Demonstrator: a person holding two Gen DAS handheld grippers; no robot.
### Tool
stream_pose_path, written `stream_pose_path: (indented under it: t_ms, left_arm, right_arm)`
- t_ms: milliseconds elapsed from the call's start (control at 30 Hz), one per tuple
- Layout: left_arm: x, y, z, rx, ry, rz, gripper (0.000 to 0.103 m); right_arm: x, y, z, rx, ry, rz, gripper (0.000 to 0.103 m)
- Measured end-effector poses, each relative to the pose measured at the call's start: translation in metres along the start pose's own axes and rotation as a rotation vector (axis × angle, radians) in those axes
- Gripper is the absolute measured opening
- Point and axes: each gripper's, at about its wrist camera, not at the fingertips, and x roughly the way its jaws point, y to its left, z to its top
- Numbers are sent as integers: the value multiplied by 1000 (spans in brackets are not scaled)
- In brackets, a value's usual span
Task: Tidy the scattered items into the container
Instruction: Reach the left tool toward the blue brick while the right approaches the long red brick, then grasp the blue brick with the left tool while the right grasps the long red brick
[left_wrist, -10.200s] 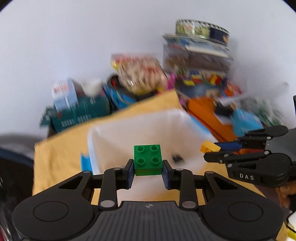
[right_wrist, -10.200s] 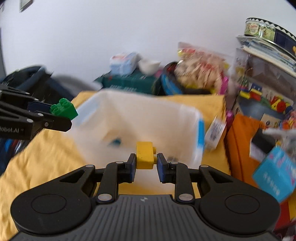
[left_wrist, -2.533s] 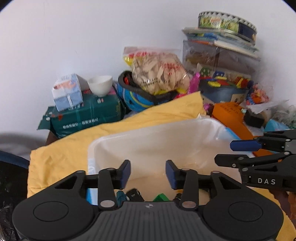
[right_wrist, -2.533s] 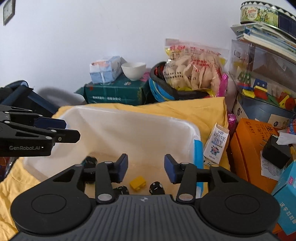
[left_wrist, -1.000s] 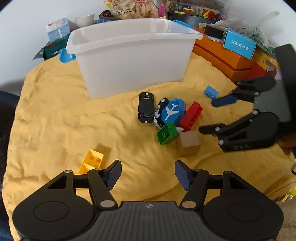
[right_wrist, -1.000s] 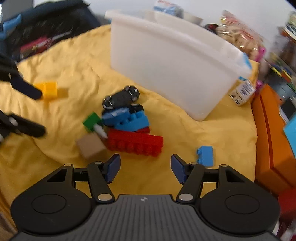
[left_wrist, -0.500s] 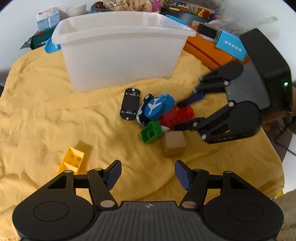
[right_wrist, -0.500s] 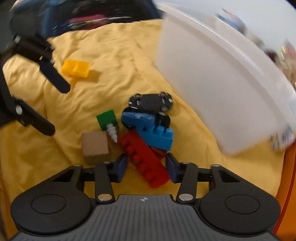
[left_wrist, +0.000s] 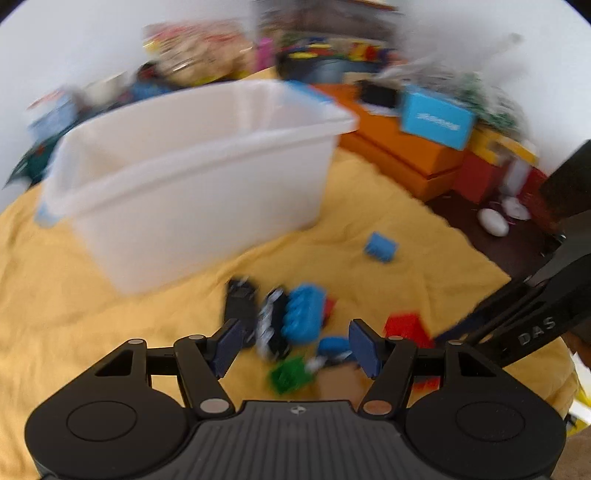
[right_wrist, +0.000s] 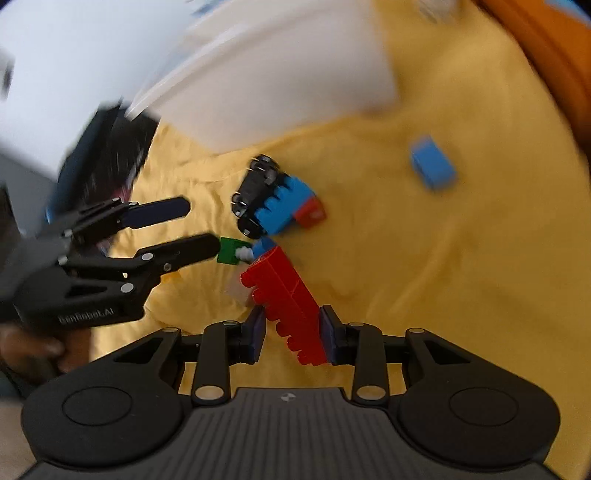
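A white plastic bin (left_wrist: 192, 177) stands on a yellow cloth (left_wrist: 92, 314). In front of it lies a heap: a black toy car (left_wrist: 240, 299), a blue block (left_wrist: 304, 317), a green brick (left_wrist: 288, 374), a tan cube (left_wrist: 338, 382) and a long red brick (right_wrist: 291, 299). My right gripper (right_wrist: 291, 332) has its pads on both sides of the red brick, which stands tilted between them. My left gripper (left_wrist: 293, 347) is open and empty, low over the blue block and green brick (right_wrist: 229, 251). A small blue brick (right_wrist: 432, 168) lies apart to the right.
Orange boxes (left_wrist: 406, 155) and a blue box (left_wrist: 436, 120) stand right of the bin. Bags and toy clutter (left_wrist: 207, 55) pile up behind it against a white wall. The cloth's edge drops to a dark floor (left_wrist: 491, 236) at right.
My right gripper has closed in on the long red brick and tilted it up. My left gripper has moved forward and down over the heap, still open. Both views are blurred by motion.
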Motion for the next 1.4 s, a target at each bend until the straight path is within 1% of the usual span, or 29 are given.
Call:
stream_pose_path:
  t_ms: [33, 67, 100, 133, 167, 200, 233, 267, 300, 400, 467, 567, 600, 633, 667, 733, 800, 867, 933, 967, 1033, 1100, 1167, 1300, 1400]
  left_arm:
    - [7, -2, 4, 31, 9, -23, 65]
    - [16, -5, 7, 64, 26, -36, 59]
    - [26, -7, 11, 99, 45, -48, 54]
    - [34, -8, 13, 116, 62, -54, 52]
    - [42, -8, 14, 126, 83, -61, 46]
    - [50, -7, 14, 131, 107, -67, 43]
    - [56, -5, 14, 126, 125, -59, 42]
    - [58, -2, 13, 112, 133, -53, 41]
    - [59, 2, 13, 86, 137, -62, 41]
    - [56, 15, 10, 0, 146, -117, 41]
    - [57, 21, 8, -34, 163, -146, 41]
    - [65, 28, 8, -87, 190, -191, 40]
    - [67, 30, 8, -109, 183, -207, 36]
    - [69, 32, 9, -128, 185, -218, 30]
    - [70, 32, 10, -142, 181, -211, 29]
    - [66, 27, 12, -122, 168, -151, 29]
    - [59, 18, 13, -62, 162, -88, 29]
    - [48, 5, 13, 24, 139, -19, 29]
    - [31, -2, 14, 81, 104, 9, 29]
    - [19, -4, 12, 85, 82, 16, 29]
    - [0, -1, 9, 60, 54, 18, 29]
    - [-17, 9, 0, 7, 41, 36, 29]
    - [-26, 15, -10, -29, 44, 66, 29]
    - [-38, 30, -36, -64, 79, 158, 29]
    - [-37, 28, -53, -8, 115, 264, 29]
  right_arm:
    - [2, -6, -2, 24, 0, -4, 38]
    - [2, -7, -3, 20, -8, -24, 41]
    - [2, -7, -5, -3, -20, -60, 41]
    - [1, -4, -6, -34, -32, -105, 41]
    - [0, 0, -7, -70, -44, -152, 44]
    - [-3, 4, -9, -110, -60, -201, 47]
    - [-5, 7, -11, -145, -78, -240, 48]
    - [-8, 10, -12, -178, -95, -275, 49]
    - [-10, 13, -13, -211, -112, -309, 49]
    - [-15, 25, -20, -309, -163, -390, 49]
    - [-16, 33, -23, -368, -185, -408, 49]
    - [-9, 43, -24, -427, -194, -446, 49]
    - [-7, 45, -24, -436, -194, -455, 49]
    - [-6, 45, -24, -439, -193, -456, 49]
    - [-4, 45, -24, -438, -191, -456, 49]
    - [-3, 45, -24, -438, -187, -463, 49]
    - [-3, 45, -26, -444, -193, -475, 49]
    - [-4, 45, -28, -443, -198, -484, 49]
    - [-4, 45, -29, -437, -196, -488, 50]
    - [-5, 44, -30, -437, -193, -488, 50]
    - [-4, 44, -31, -436, -196, -489, 50]
    - [-2, 43, -31, -423, -195, -483, 50]
    - [0, 41, -31, -404, -197, -474, 50]
    - [4, 39, -28, -389, -203, -472, 55]
    - [8, 39, -25, -382, -202, -471, 55]
